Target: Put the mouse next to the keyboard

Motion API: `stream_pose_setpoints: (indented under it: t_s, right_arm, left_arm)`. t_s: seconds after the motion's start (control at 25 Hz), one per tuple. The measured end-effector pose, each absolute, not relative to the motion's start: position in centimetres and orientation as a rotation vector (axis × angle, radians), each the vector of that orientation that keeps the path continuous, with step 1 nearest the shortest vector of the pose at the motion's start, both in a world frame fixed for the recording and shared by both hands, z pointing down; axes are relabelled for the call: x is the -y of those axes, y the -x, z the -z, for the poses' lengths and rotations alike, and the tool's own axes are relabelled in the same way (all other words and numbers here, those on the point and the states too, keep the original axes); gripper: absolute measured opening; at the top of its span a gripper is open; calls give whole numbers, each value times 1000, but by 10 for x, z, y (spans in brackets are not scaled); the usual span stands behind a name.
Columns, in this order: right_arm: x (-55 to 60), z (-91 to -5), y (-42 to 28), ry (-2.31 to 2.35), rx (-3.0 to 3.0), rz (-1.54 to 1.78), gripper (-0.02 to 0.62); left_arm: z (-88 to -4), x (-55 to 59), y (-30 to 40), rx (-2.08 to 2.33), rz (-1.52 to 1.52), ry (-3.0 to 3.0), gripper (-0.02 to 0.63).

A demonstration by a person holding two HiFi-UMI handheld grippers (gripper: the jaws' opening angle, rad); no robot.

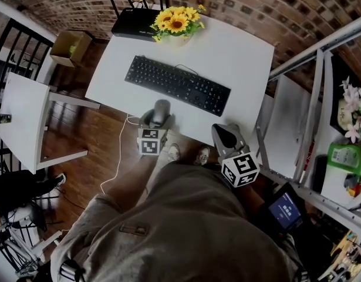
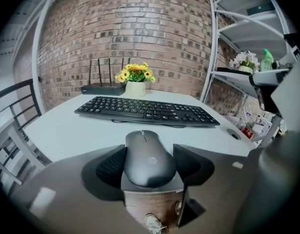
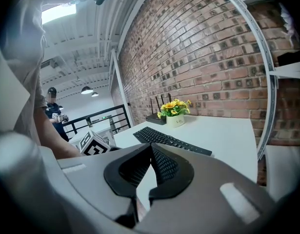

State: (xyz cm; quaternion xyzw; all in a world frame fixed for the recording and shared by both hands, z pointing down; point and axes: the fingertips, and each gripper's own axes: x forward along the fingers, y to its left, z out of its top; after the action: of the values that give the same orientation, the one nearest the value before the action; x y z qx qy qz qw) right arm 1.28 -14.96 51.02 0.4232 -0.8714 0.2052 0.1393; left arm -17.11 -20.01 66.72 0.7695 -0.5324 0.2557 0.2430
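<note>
A dark grey mouse is held at the near edge of the white table, in front of the left half of the black keyboard. My left gripper is shut on its sides, and floor and a shoe show below it. The mouse is a short way from the keyboard. My right gripper hangs off the table's near right corner, shut with nothing between its pads. In the right gripper view the keyboard lies ahead.
A pot of yellow flowers and a black router stand at the table's far edge. A metal shelf rack stands on the right and a small white table on the left. A white cable hangs down to the floor.
</note>
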Motion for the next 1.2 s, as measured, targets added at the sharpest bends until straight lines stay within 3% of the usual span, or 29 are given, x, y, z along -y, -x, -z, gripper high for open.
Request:
stream_pose_setpoints:
  t_s: [0.56,1.2]
  right_arm:
    - [143,-511,-14,-1247,2513,-600,14]
    - [145,-510,-14,-1270,2513,-590,14]
  left_arm:
    - [-670,210,172,1408,-756,-2067,324]
    - [-666,215,173,1386,-684,-2035,284]
